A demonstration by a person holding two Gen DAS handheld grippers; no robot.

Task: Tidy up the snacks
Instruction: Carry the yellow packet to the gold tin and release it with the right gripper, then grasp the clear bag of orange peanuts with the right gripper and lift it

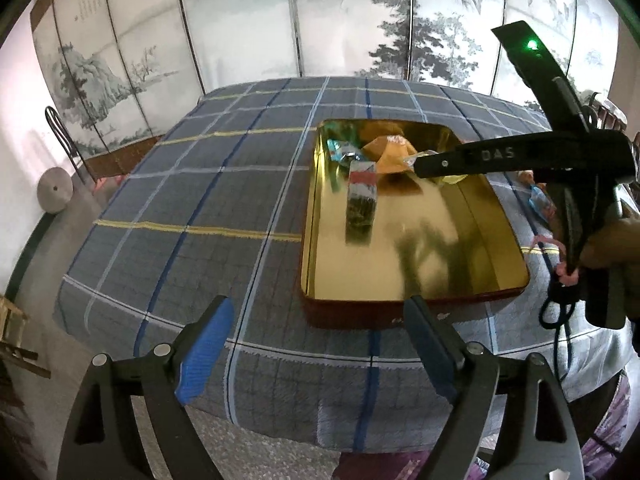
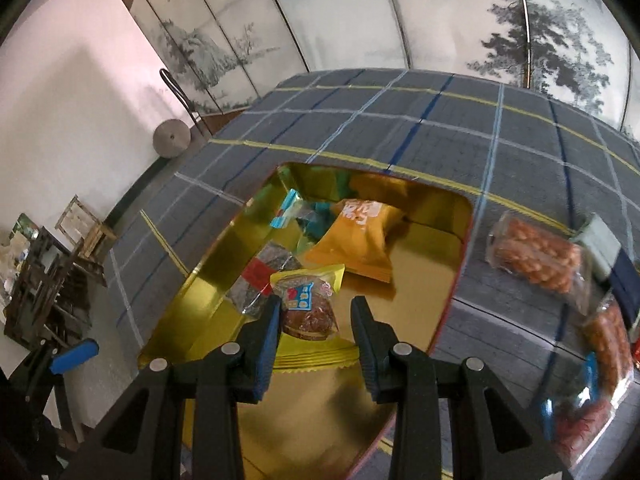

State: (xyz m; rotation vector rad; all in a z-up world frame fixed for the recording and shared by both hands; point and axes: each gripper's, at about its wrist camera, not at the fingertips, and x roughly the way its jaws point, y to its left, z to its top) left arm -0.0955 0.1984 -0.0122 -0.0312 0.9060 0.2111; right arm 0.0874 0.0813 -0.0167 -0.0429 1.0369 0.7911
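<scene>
Two twist-snack bags (image 2: pixel 536 256) lie beside tin (image 2: pixel 460 276); right gripper (image 2: pixel 314 320) grips yellow pastry packet (image 2: pixel 308 300); left gripper (image 1: pixel 316 344) open.

Left gripper (image 1: pixel 316 344) at bottom of the left wrist view, jaws spread wide, nothing between them, blue pads facing inward, pointing steeply down. Right gripper (image 2: pixel 314 326) at lower centre of the right wrist view, jaws narrow, clamped on a yellow snack packet (image 2: pixel 308 300). From the left wrist view it enters at right edge, a hand (image 1: pixel 608 244) on its handle.
</scene>
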